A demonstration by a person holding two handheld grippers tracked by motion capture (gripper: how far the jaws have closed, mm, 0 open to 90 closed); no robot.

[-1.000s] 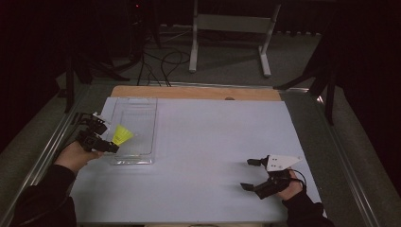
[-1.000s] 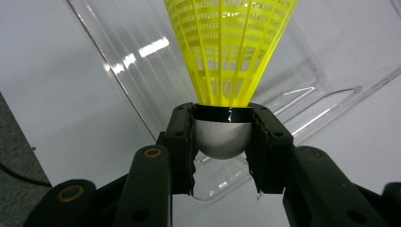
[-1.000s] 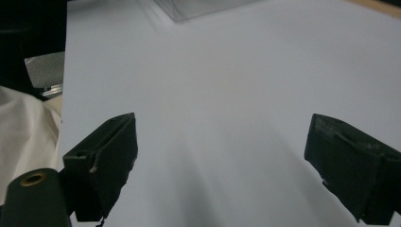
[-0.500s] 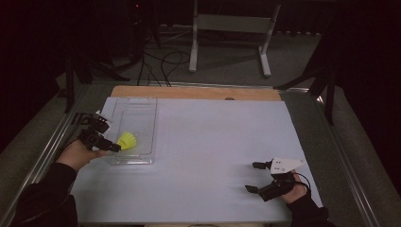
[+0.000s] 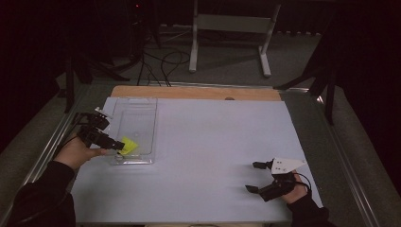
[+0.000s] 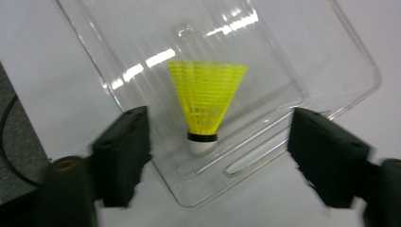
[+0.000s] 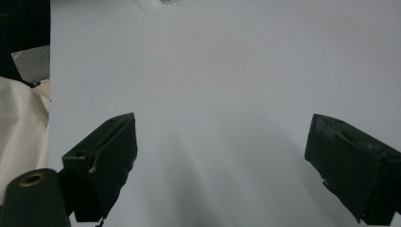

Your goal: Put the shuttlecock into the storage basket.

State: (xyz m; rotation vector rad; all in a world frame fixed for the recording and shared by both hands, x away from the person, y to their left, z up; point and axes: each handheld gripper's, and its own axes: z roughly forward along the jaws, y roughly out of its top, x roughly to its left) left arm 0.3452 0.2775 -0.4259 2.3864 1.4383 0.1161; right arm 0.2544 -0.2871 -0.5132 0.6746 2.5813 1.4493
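Your left claw (image 6: 208,156) had just let go, jaws spreading; the yellow shuttlecock (image 6: 205,101) lay in the clear tray (image 6: 331,56) near the bench's left edge, cork toward that claw, skirt away. Right claw (image 5: 257,177) stood spread, far off.

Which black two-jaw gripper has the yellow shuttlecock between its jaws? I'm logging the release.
The left gripper: the yellow shuttlecock lies untouched between its open jaws in the clear plastic tray.
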